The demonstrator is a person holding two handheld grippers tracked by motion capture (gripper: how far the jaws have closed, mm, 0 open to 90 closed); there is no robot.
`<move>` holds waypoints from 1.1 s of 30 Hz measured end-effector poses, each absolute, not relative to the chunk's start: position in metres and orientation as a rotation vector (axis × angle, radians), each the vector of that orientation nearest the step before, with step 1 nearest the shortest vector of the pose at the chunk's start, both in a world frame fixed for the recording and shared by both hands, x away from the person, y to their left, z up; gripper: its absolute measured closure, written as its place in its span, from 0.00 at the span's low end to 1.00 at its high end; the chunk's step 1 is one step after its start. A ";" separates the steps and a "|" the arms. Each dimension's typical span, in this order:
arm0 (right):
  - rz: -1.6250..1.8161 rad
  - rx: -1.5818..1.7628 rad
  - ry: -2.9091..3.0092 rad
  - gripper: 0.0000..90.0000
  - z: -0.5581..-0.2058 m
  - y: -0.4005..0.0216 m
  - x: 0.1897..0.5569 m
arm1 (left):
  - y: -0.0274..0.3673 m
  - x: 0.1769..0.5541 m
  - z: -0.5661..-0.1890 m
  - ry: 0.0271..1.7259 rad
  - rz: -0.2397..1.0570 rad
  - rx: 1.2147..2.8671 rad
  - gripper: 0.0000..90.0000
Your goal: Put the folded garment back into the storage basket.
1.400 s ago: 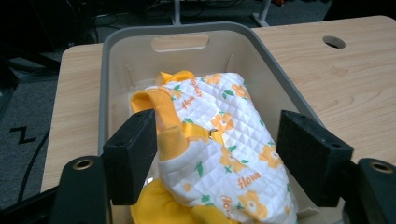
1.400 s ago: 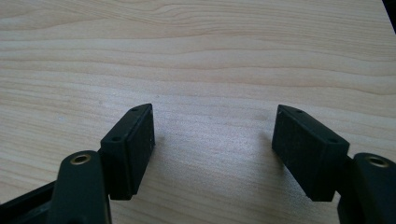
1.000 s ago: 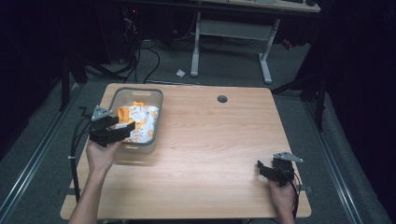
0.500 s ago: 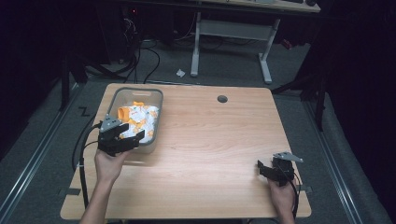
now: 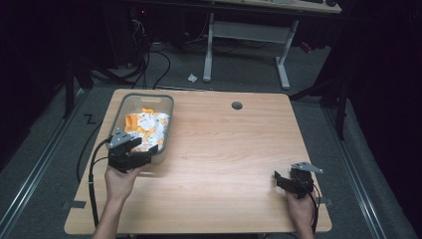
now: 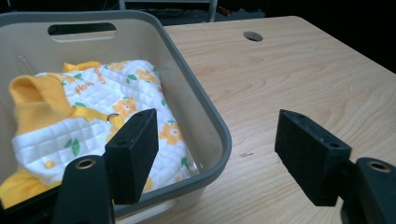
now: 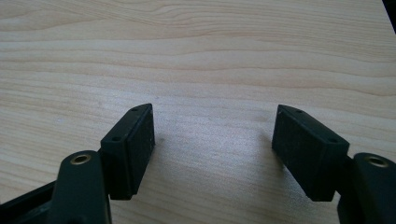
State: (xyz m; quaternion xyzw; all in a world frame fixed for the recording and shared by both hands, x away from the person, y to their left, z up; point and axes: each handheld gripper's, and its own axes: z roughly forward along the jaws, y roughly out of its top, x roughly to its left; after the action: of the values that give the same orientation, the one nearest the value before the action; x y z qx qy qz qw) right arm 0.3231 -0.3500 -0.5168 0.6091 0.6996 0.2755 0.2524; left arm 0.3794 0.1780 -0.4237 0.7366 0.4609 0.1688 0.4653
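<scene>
At the near left of the wooden table [image 5: 224, 149], a grey plastic bin [image 5: 166, 124] holds a quilted white garment with yellow flowers [image 6: 93, 112], bunched up with its yellow ribbed cuff [image 6: 35, 93] showing toward the far side. The left gripper [image 5: 142, 154] sits at the bin's near corner with its jaws well apart and nothing between the pads; in the left gripper view one jaw stands over the garment inside the bin and the other over bare wood outside, so the two straddle the bin's wall [image 6: 210, 126] without pressing on it. The right gripper [image 5: 286, 179] rests low at the near right corner of the table, well apart from the bin, its jaws also spread wide over bare tabletop and holding nothing. Judging by this, the work is at its very beginning: the garment lies wholly in the bin, ungripped, and nothing is laid out on the table. What remains seems to be nearly everything: closing on the bin's wall or the cloth, then whatever is to be done with the garment.
</scene>
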 end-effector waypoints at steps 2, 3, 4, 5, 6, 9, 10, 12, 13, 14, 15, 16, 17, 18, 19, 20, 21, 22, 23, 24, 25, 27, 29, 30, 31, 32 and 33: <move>0.749 1.656 1.902 0.34 -0.517 -0.350 0.323 | 0.176 0.379 -0.425 1.126 0.412 1.812 0.34; 0.749 1.657 1.902 0.34 -0.517 -0.350 0.323 | 0.175 0.379 -0.425 1.128 0.415 1.815 0.34; 0.749 1.657 1.902 0.34 -0.517 -0.350 0.323 | 0.174 0.380 -0.426 1.128 0.413 1.816 0.34; 0.749 1.659 1.901 0.34 -0.517 -0.350 0.323 | 0.173 0.380 -0.427 1.128 0.408 1.816 0.34; 0.749 1.657 1.902 0.34 -0.517 -0.350 0.323 | 0.172 0.380 -0.427 1.126 0.403 1.816 0.34; 0.749 1.657 1.902 0.34 -0.517 -0.350 0.323 | 0.168 0.377 -0.429 1.117 0.396 1.814 0.34; 0.748 1.653 1.904 0.34 -0.517 -0.350 0.323 | 0.166 0.376 -0.430 1.115 0.397 1.814 0.34; 0.748 1.658 1.901 0.34 -0.517 -0.350 0.323 | 0.165 0.376 -0.431 1.112 0.388 1.812 0.34; 0.748 1.658 1.901 0.34 -0.517 -0.350 0.323 | 0.164 0.376 -0.431 1.112 0.385 1.807 0.34; 0.748 1.658 1.901 0.34 -0.517 -0.350 0.323 | 0.163 0.375 -0.431 1.111 0.387 1.808 0.34; 0.748 1.658 1.901 0.34 -0.517 -0.350 0.323 | 0.161 0.375 -0.431 1.109 0.389 1.806 0.34; 0.748 1.658 1.901 0.34 -0.517 -0.350 0.323 | 0.160 0.375 -0.432 1.105 0.384 1.806 0.34; 0.748 1.658 1.901 0.34 -0.517 -0.350 0.323 | 0.159 0.374 -0.433 1.105 0.381 1.808 0.34; 0.748 1.658 1.901 0.34 -0.517 -0.350 0.323 | 0.158 0.374 -0.433 1.104 0.379 1.814 0.34; 0.745 1.659 1.902 0.34 -0.517 -0.350 0.323 | 0.157 0.374 -0.434 1.102 0.380 1.815 0.34; 0.748 1.658 1.901 0.34 -0.517 -0.350 0.323 | 0.156 0.374 -0.435 1.099 0.378 1.820 0.34; 0.748 1.658 1.901 0.34 -0.517 -0.350 0.323 | 0.155 0.373 -0.435 1.097 0.378 1.824 0.34; 0.748 1.658 1.901 0.34 -0.517 -0.350 0.323 | 0.154 0.373 -0.436 1.095 0.373 1.825 0.34; 0.748 1.658 1.901 0.34 -0.517 -0.350 0.323 | 0.154 0.373 -0.437 1.095 0.372 1.823 0.34; 0.748 1.658 1.901 0.34 -0.517 -0.350 0.323 | 0.153 0.372 -0.438 1.092 0.370 1.828 0.34; 0.748 1.658 1.901 0.34 -0.517 -0.350 0.323 | 0.153 0.372 -0.439 1.093 0.371 1.828 0.34; 0.748 1.658 1.901 0.34 -0.517 -0.350 0.323 | 0.152 0.372 -0.441 1.091 0.375 1.829 0.34; 0.749 1.658 1.901 0.34 -0.517 -0.350 0.322 | 0.151 0.372 -0.443 1.090 0.371 1.833 0.34; 0.748 1.660 1.900 0.34 -0.517 -0.350 0.322 | 0.150 0.372 -0.444 1.090 0.367 1.837 0.34; 0.748 1.657 1.901 0.34 -0.517 -0.350 0.322 | 0.148 0.372 -0.445 1.088 0.362 1.841 0.34; 0.748 1.658 1.901 0.34 -0.517 -0.350 0.322 | 0.148 0.372 -0.445 1.086 0.359 1.845 0.34; 0.748 1.660 1.900 0.34 -0.517 -0.350 0.322 | 0.147 0.372 -0.446 1.083 0.357 1.845 0.34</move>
State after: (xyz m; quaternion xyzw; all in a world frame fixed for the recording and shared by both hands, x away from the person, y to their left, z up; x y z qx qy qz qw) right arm 0.3223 -0.3497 -0.5168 0.6104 0.6986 0.2750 0.2524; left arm 0.3716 0.1466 -0.4461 0.7521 0.4413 0.1456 0.4673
